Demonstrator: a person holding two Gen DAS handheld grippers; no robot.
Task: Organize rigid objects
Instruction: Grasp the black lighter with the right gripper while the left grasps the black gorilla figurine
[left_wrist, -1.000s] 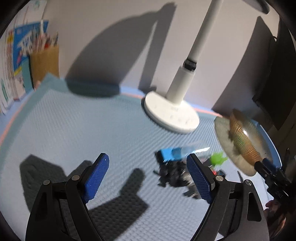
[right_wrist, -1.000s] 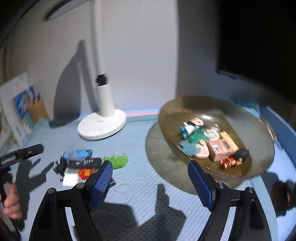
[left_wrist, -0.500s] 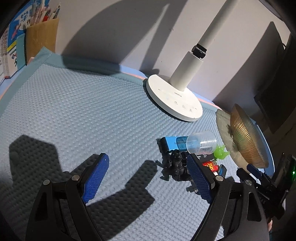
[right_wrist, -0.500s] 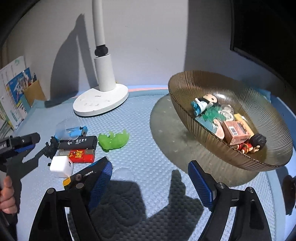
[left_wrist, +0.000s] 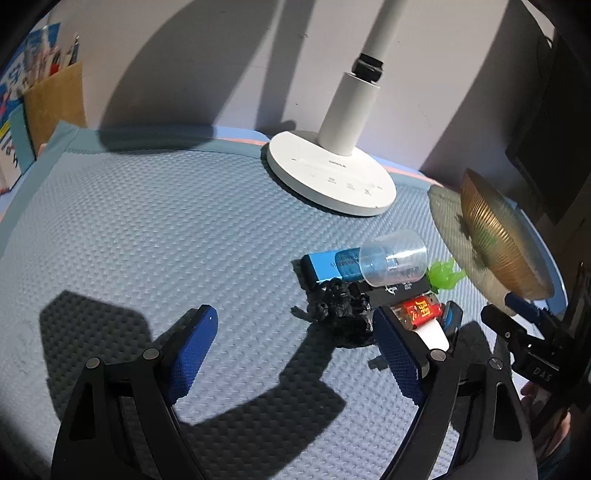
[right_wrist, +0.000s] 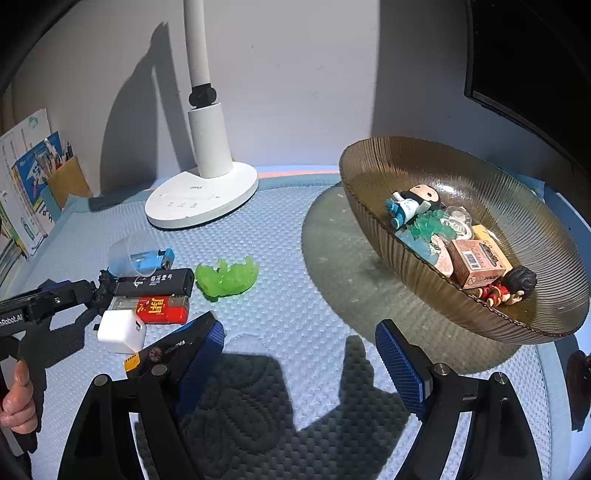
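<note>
both tongs gape with nothing between the pads: left gripper, right gripper. on the blue mat, the ribbed amber bowl holds small toys. the white lamp stands behind the loose clutter: clear cup, black stick, green blob, red lighter, white cube.

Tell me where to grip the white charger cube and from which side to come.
Grip the white charger cube across its two flat side faces, coming down from above with the right gripper, whose jaws are open and empty. It lies at the near edge of the pile, but the red lighter sits close behind it, so probably keep the pads off that side.
</note>
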